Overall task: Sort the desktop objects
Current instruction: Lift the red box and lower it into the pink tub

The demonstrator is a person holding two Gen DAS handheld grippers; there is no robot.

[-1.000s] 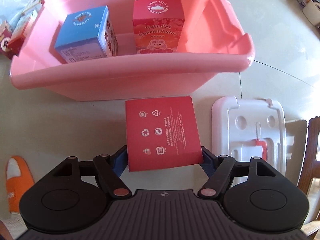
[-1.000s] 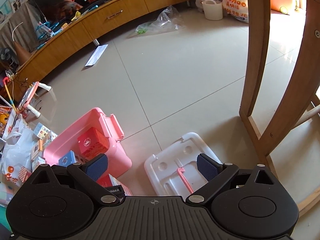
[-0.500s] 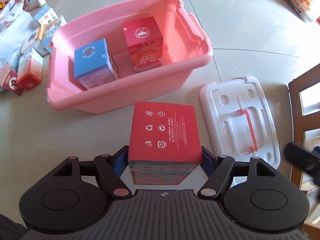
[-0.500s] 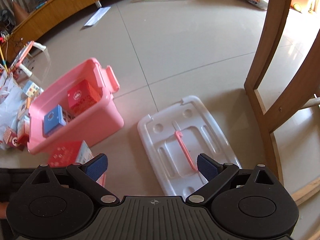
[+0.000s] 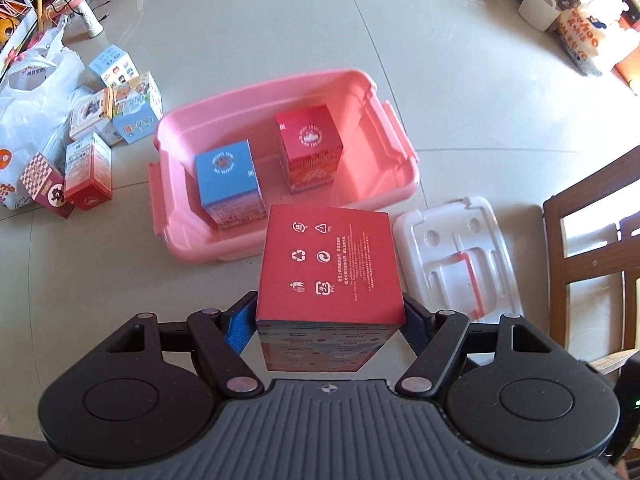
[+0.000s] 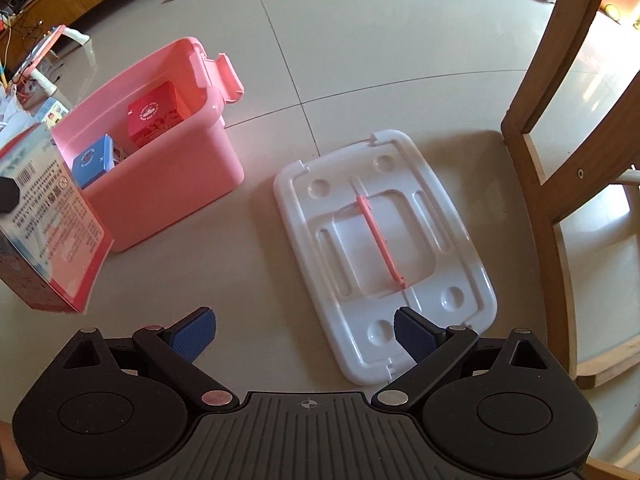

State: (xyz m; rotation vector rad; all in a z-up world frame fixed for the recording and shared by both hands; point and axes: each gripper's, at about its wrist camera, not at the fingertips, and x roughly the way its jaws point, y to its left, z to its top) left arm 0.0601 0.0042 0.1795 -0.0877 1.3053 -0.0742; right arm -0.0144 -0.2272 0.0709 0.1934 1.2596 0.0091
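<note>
Left wrist view: my left gripper [image 5: 330, 322] is clamped on a red box [image 5: 329, 268], blue pads pressed against both its sides. The box's red face with white recycling symbols fills the centre of the frame, held clear above the tiled floor [image 5: 280, 40].

Just beyond it, at frame centre, sits the pink bin [image 5: 400, 176], lid off. Inside I see a blue box [image 5: 228, 178] at left and a second red box [image 5: 310, 146] at right, both upright, a gap between them.

The white lid [image 5: 456, 256] lies flat on the floor at right of frame, just beside the bin, its pink handle [image 5: 470, 284] facing up. At upper left, a loose cluster of small boxes [image 5: 100, 136] stands next to a white plastic bag [image 5: 32, 92]. A wooden chair [image 5: 592, 240] shows at the right edge.

Right wrist view: my right gripper [image 6: 306, 332] hangs with its jaws wide apart and nothing between them, over bare floor at the near end of the white lid [image 6: 384, 248]. The pink bin [image 6: 168, 192] is at left of frame; the held red box [image 6: 52, 232] shows at the far left edge, its printed side toward this camera. Chair legs [image 6: 548, 92] run down the right side.
</note>
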